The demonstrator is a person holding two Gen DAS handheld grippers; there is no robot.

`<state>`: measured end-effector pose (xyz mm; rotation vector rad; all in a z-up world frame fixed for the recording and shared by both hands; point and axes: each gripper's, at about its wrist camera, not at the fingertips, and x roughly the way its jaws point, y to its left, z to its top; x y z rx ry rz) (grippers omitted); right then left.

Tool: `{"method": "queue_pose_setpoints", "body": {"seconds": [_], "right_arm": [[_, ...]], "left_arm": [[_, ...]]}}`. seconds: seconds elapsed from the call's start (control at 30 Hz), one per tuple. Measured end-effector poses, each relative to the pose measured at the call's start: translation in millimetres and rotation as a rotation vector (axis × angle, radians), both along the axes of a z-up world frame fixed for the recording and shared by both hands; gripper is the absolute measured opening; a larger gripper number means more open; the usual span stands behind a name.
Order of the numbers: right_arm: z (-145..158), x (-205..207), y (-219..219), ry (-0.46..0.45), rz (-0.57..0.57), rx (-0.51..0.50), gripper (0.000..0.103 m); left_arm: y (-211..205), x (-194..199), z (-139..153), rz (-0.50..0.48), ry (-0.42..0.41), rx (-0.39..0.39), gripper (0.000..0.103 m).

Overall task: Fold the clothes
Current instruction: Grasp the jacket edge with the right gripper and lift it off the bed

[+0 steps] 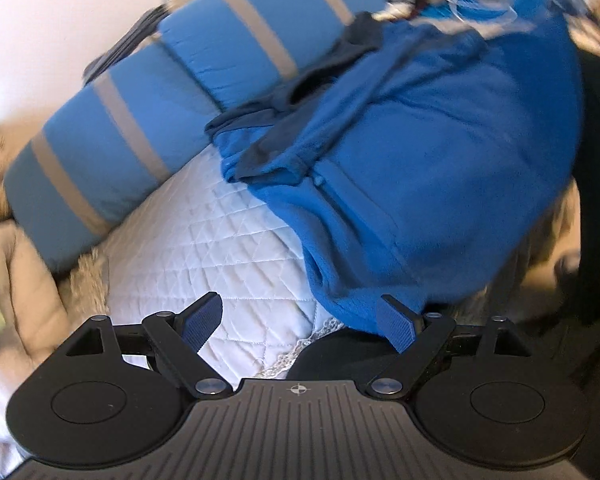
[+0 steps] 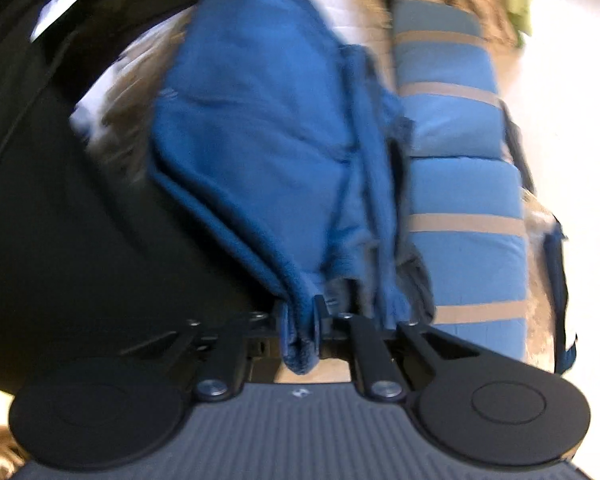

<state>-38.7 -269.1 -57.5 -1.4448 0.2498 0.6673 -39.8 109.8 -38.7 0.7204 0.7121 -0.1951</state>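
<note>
- White quilted bedspread (image 1: 220, 240) carries our bright blue fleece garment (image 1: 440, 152), still rumpled and unfolded.
- Our right claw (image 2: 302, 320) pinches its edge; left claw (image 1: 300, 320) gapes wide, empty.

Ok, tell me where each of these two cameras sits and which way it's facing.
Left wrist: sits on the left gripper, looking down along its open fingers at a white quilted bedspread and a blue fleece garment.
Right wrist: sits on the right gripper, whose fingers pinch a bunched edge of that fleece garment.
Shared: the blue fleece and the blue pillow with tan stripes.
</note>
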Motion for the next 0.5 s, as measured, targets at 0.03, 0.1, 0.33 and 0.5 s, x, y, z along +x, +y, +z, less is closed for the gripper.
{"method": "queue_pose_setpoints", "body": {"seconds": [0.03,0.1,0.33,0.5], "right_arm": [[10,6,1,-0.009,-0.016,0.028,0.012],[31,20,3,-0.031,-0.042,0.077,0.012],[86,63,10,-0.076,-0.107,0.201,0.012],[102,81,15,-0.082,-0.125,0.237,0.012]], "left_arm": [[-4,-1,-4,-0.021,-0.001,0.028,0.084],[-11,-2,-11,-0.057,0.000,0.076,0.084],[-34,-18,-33,-0.185,0.008,0.200,0.084],[-52,-26,-54,-0.260,0.011,0.325,0.084]]}}
